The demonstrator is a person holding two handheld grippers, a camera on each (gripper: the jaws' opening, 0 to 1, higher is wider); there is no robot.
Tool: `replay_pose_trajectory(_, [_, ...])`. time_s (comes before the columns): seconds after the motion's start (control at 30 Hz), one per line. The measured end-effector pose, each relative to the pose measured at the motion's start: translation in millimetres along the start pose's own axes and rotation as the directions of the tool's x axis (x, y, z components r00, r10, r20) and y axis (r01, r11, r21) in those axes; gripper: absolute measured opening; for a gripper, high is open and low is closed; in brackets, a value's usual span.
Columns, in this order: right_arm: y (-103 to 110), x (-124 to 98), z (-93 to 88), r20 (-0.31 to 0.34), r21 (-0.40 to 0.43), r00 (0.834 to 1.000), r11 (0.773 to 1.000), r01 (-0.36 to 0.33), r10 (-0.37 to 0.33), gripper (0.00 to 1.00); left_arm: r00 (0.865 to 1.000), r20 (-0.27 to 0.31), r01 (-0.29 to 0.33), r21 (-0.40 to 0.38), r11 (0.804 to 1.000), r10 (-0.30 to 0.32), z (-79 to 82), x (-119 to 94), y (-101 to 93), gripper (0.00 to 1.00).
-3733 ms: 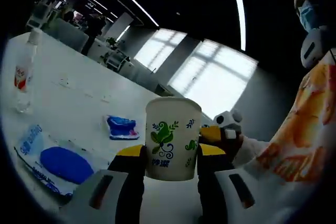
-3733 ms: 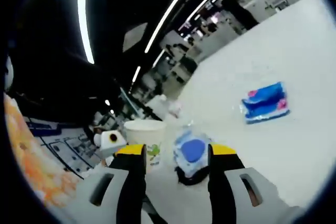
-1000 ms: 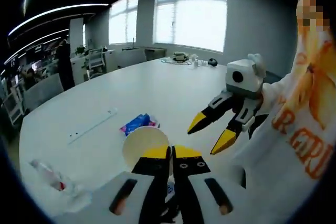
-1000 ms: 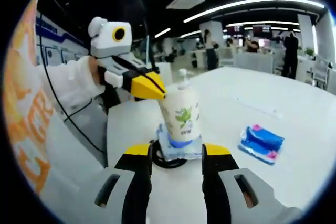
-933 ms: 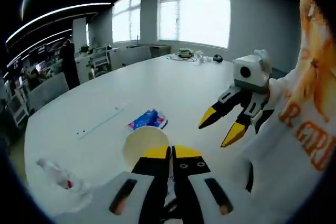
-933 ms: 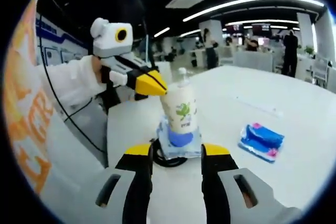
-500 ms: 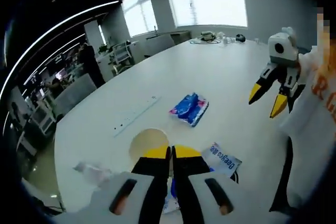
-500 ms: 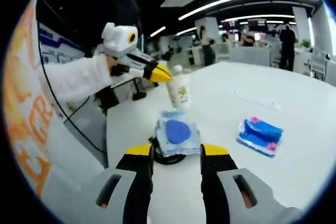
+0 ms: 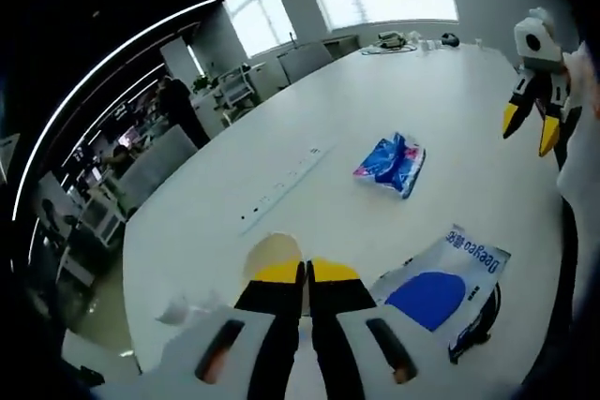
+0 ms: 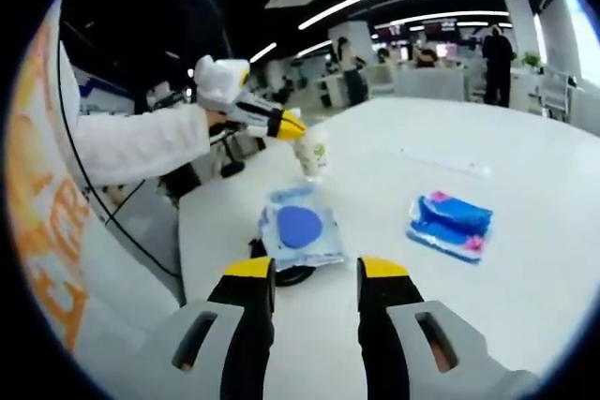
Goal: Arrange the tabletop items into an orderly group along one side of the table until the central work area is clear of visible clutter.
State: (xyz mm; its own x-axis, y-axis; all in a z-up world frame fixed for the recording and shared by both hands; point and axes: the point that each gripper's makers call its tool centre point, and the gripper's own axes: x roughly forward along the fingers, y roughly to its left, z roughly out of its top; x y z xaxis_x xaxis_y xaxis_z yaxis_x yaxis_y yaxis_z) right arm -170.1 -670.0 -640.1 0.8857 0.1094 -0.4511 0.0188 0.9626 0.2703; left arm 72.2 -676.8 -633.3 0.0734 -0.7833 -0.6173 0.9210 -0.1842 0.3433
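Left gripper (image 9: 305, 274): jaws clenched on the rim of the cup (image 9: 270, 256); in the right gripper view it holds the cup (image 10: 312, 154) at 11 o'clock, beyond the pouch.
Right gripper (image 10: 314, 272): jaws apart, grasping nothing; seen at 2 o'clock in the left gripper view (image 9: 531, 128).
Pouch (image 10: 298, 229): flat on the table (image 10: 525, 259), overlapping a black ring.
Blue packet (image 10: 448, 223): at 2 o'clock, well apart from the pouch.
Bottle (image 9: 190, 308): lying at 9 o'clock beside the left jaws.
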Motion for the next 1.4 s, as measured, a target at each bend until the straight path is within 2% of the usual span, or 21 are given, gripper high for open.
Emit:
replay_pose_trajectory(0.1, [-2.8, 2.5, -0.8, -0.008, 0.012, 1.0, 1.0, 0.002, -0.002, 0.32, 1.0, -0.001, 0.003, 0.003, 1.0, -0.003, -3.1, 10.7, 4.5, 0.0])
replay_pose_trajectory(0.3, [-9.4, 8.1, -2.7, -0.025, 0.035, 1.0, 0.999, 0.005, -0.004, 0.32, 0.999, -0.038, -0.017, 0.034, 0.999, 0.018, -16.4, 28.4, 13.9, 0.0])
replay_pose_trajectory(0.47, [-14.1, 12.0, -3.6, -0.036, 0.05, 0.999, 0.999, 0.006, -0.004, 0.31, 0.998, -0.067, -0.011, 0.018, 1.0, 0.012, -31.8, 36.9, 10.1, 0.0])
replay_pose_trajectory(0.7, [-17.1, 19.3, -1.9, -0.042, 0.064, 0.999, 0.998, -0.004, 0.007, 0.31, 0.997, -0.083, 0.006, 0.017, 1.0, -0.004, -41.1, 39.8, 5.5, 0.0])
replay_pose_trajectory(0.87, [-15.8, 22.9, 1.4, -0.037, 0.066, 0.999, 0.998, -0.016, 0.018, 0.31, 0.997, -0.074, 0.006, -0.024, 1.0, -0.008, -39.9, 40.1, 5.4, 0.0])
replay_pose_trajectory(0.93, [-15.5, 23.7, 1.8, -0.036, 0.068, 0.999, 0.998, -0.018, 0.021, 0.31, 0.997, -0.064, 0.028, -0.061, 0.998, -0.032, -39.0, 41.1, 1.1, 0.0])
replay_pose_trajectory(1.17, [-15.1, 22.4, -0.4, -0.04, 0.069, 0.999, 0.997, -0.02, 0.022, 0.31, 0.997, -0.075, -0.003, -0.105, 0.995, -0.005, -45.8, 40.7, 6.9, 0.0])
replay_pose_trajectory(1.4, [-16.4, 21.2, 0.5, -0.034, 0.068, 0.999, 0.998, -0.016, 0.018, 0.31, 0.995, -0.096, -0.013, -0.101, 0.995, 0.003, -51.4, 40.1, 7.2, 0.0])
